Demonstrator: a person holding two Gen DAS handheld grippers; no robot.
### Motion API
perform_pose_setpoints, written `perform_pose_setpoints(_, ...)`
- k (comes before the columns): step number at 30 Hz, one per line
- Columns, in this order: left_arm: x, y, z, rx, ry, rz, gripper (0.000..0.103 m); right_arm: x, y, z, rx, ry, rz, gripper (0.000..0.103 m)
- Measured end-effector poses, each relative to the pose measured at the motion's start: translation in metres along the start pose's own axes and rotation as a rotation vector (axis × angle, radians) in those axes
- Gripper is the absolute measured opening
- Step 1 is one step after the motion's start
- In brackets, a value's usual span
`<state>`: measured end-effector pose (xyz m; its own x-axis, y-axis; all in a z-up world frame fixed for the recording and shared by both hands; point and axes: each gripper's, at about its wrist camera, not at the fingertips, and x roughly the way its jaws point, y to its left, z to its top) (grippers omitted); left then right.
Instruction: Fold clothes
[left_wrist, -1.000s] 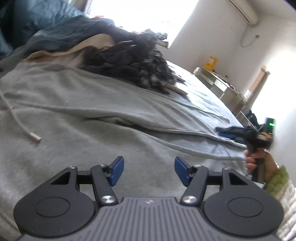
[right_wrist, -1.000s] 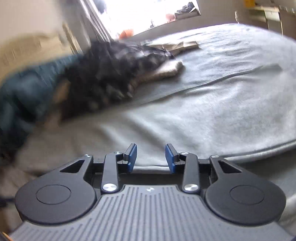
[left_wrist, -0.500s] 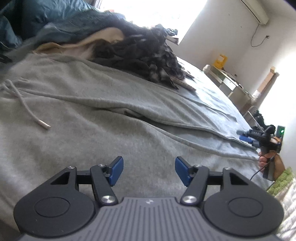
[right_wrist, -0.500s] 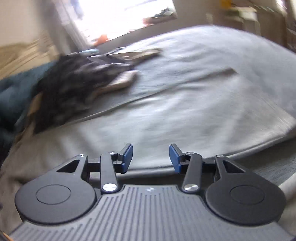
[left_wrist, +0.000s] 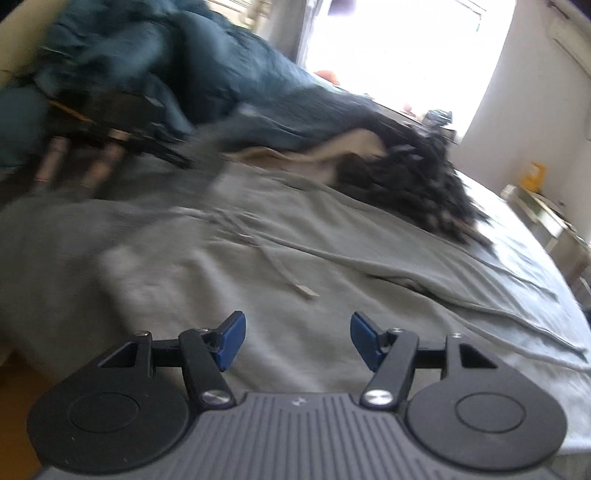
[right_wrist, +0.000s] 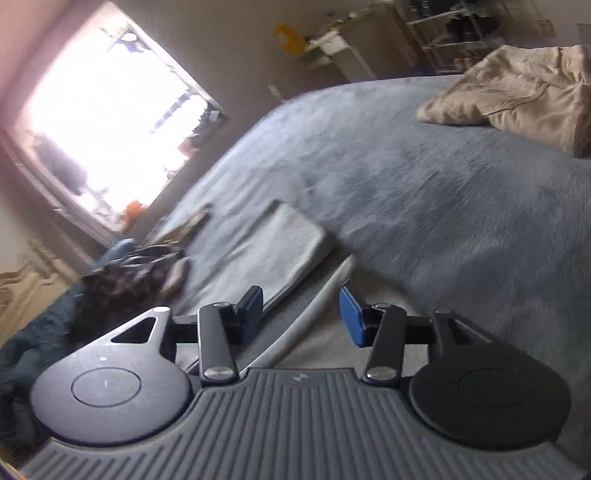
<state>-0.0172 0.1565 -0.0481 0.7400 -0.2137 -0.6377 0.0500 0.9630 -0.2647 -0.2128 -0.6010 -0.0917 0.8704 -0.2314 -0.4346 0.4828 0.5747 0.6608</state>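
Both grippers were empty as I swung them to new places over the bed. My left gripper (left_wrist: 297, 338) stood wide open with nothing between its blue pads, hanging just above the grey hoodie (left_wrist: 258, 280) spread flat on the bed (right_wrist: 424, 192). A second before, it had looked across the hoodie's body toward my other hand at the far edge; now it faced the neck end, with the drawstring (left_wrist: 291, 278) lying loose just ahead of the pads and the heap of blue and dark clothes (left_wrist: 229, 96) beyond it. The view was smeared, so I was plainly mid-swing.

My right gripper (right_wrist: 301, 314) had rolled hard, and the room sat tilted in its view. Its jaws were opening, with no cloth pinched; only a grey edge of the hoodie (right_wrist: 317, 295) ran on the bed below and between the pads. Ahead lay what I took to be a folded-over sleeve (right_wrist: 284, 243), and a tan garment (right_wrist: 517, 96) rested well apart near the bed's far side, which had not been in sight a second before.

I judged that one fold was done and let go, and that both hands were moving to fresh grips: the left near the neck, the right along the lower edge. The hoodie was only partly folded, and the heap was not yet touched.
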Motion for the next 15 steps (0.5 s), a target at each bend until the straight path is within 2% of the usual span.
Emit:
perform_pose_setpoints(2,-0.009,0.011,-0.004,-0.028,-0.004,0.026,0.065,-0.019,0.011,-0.022,0.002,0.014,0.087,0.054)
perform_pose_setpoints(7,-0.007,0.036,-0.031,-0.109,0.052,0.024,0.065,-0.030,0.029,-0.104,0.090,0.141,0.263,0.056)
perform_pose_setpoints(11,0.000,0.051,-0.050,-0.159,0.088,-0.009,0.065,-0.030,0.032,-0.157,0.169,0.241,0.290,0.056)
perform_pose_setpoints(15,0.004,0.058,-0.061,-0.169,0.084,-0.042,0.065,-0.039,0.030,-0.178,0.211,0.259,0.277,0.056)
